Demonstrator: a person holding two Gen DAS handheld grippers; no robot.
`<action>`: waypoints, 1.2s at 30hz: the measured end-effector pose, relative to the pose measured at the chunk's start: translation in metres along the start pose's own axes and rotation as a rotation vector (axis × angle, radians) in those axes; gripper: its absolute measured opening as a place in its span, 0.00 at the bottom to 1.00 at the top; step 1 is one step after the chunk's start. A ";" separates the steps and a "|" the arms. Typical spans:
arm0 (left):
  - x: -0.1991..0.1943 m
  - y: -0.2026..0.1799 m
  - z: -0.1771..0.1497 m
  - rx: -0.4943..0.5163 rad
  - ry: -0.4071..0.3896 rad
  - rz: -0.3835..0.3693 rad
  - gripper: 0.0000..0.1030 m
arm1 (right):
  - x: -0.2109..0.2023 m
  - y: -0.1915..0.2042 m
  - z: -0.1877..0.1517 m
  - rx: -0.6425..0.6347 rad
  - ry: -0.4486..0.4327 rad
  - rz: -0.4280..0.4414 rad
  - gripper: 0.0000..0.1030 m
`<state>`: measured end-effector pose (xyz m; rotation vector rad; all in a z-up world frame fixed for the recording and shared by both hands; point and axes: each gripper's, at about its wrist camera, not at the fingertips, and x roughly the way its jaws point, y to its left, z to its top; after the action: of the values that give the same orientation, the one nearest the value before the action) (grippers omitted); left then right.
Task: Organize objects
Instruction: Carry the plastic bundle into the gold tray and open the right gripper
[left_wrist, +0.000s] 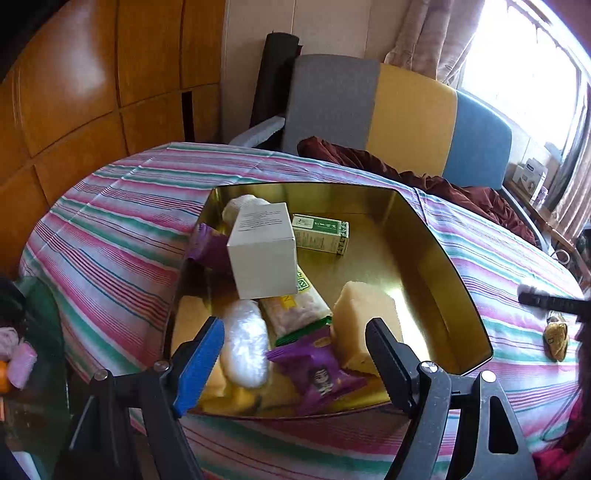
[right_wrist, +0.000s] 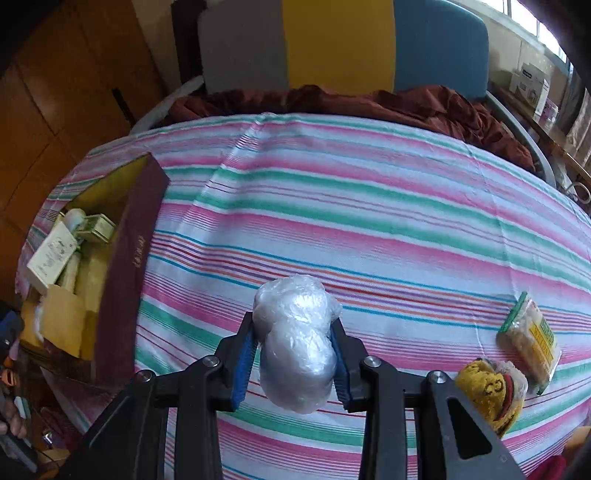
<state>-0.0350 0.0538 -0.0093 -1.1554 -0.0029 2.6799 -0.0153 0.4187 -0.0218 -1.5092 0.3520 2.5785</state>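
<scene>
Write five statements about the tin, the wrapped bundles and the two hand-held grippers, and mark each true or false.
1. The right hand-held gripper is shut on a plastic-wrapped bundle. True.
2. The left hand-held gripper grips the white box. False: its jaws stand open with nothing pressed between them, and the box lies in the gold tin.
3. The gold tin is empty. False: it holds the white box, a green box, a purple snack packet and other items.
4. A cracker packet lies on the striped tablecloth, outside the tin. True.
5. The tablecloth is plain white. False: it has pink, green and white stripes.
</scene>
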 end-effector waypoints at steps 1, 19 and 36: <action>-0.002 0.001 -0.001 0.000 -0.006 0.001 0.77 | -0.005 0.011 0.005 -0.026 -0.013 0.028 0.35; -0.010 0.027 -0.009 -0.040 -0.029 0.024 0.78 | 0.058 0.198 0.052 -0.152 0.073 0.235 0.35; -0.008 0.036 -0.007 -0.067 -0.032 0.031 0.78 | 0.065 0.206 0.039 -0.107 0.147 0.366 0.47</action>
<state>-0.0321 0.0164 -0.0114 -1.1414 -0.0820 2.7443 -0.1277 0.2307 -0.0325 -1.8288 0.5632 2.8020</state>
